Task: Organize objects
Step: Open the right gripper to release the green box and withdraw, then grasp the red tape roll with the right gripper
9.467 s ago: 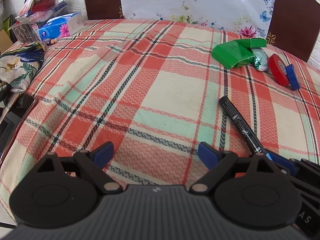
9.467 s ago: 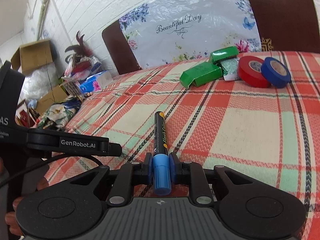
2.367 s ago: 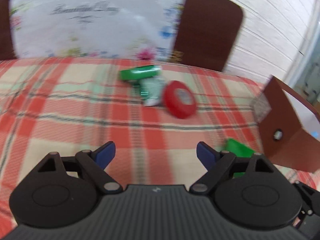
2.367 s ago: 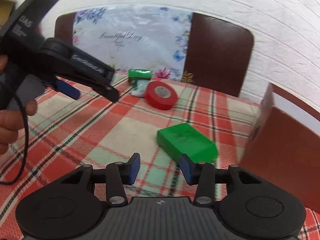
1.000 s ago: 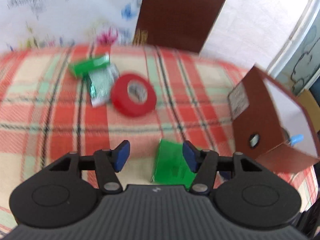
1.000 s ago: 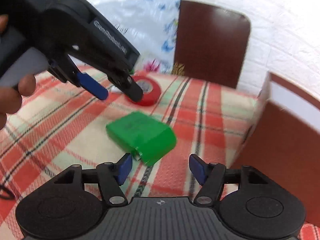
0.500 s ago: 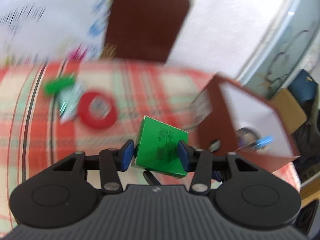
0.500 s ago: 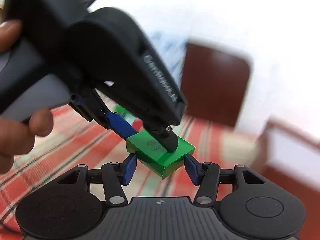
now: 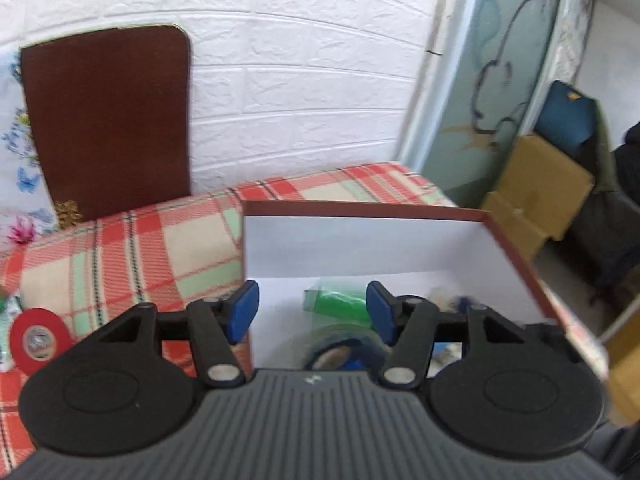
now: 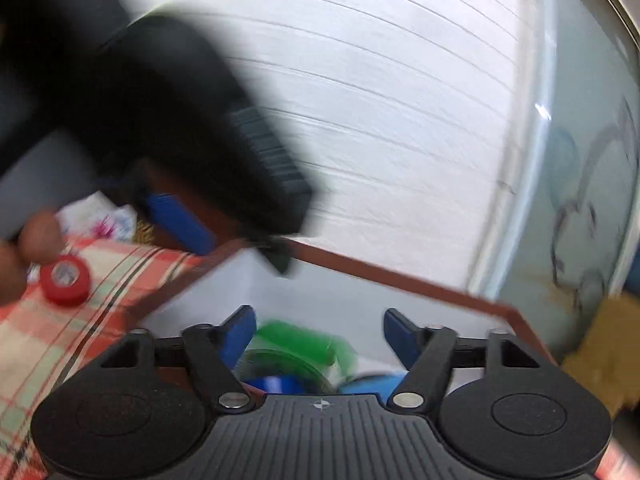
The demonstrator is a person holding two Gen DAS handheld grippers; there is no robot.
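A brown box with a white inside stands at the right end of the plaid table. In it lie a green carton, blurred, and a blue tape roll. My left gripper hovers over the box, jaws opening, pads touching nothing. My right gripper is also above the box, jaws opening. The green carton shows below them, free of the pads, beside the blue roll. The left gripper looms blurred at upper left. A red tape roll lies on the cloth.
A brown chair back stands against the white brick wall behind the table. Cardboard boxes sit on the floor past the table's right edge. A hand holds the left gripper near the red roll.
Half a second ago both grippers clamped the green carton in the air. Both have since swung right over the brown box and let go, and the carton now lies inside it.
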